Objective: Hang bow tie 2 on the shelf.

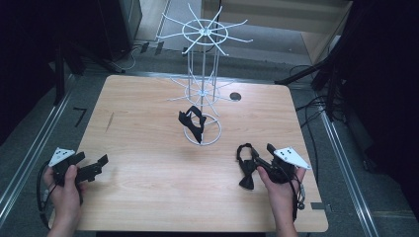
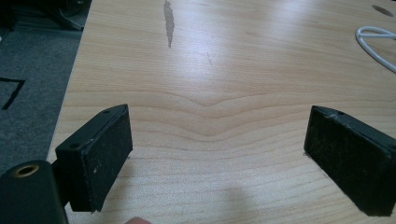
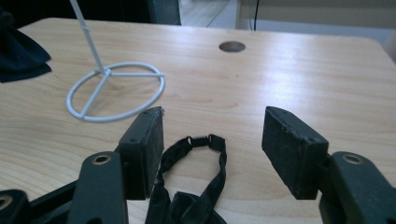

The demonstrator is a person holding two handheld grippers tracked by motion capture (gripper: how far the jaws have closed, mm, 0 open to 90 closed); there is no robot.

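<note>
A black bow tie (image 1: pixel 245 167) with a looped strap lies on the wooden table (image 1: pixel 148 163) at the front right. My right gripper (image 1: pixel 255 162) is right at it, low over the table. In the right gripper view the strap loop (image 3: pixel 218 158) lies on the wood between the parted jaws of my right gripper (image 3: pixel 212 149), and the pads do not press on it. A second black bow tie (image 1: pixel 192 123) hangs low on the white wire rack (image 1: pixel 202 34). My left gripper (image 1: pixel 94 165) is at the front left, open over bare wood (image 2: pixel 217 149).
The rack's ring base (image 3: pixel 161 84) stands on the table's middle, just beyond the right gripper. A round cable hole (image 1: pixel 235 96) is at the back right. Dark stands and cables surround the table on the grey floor.
</note>
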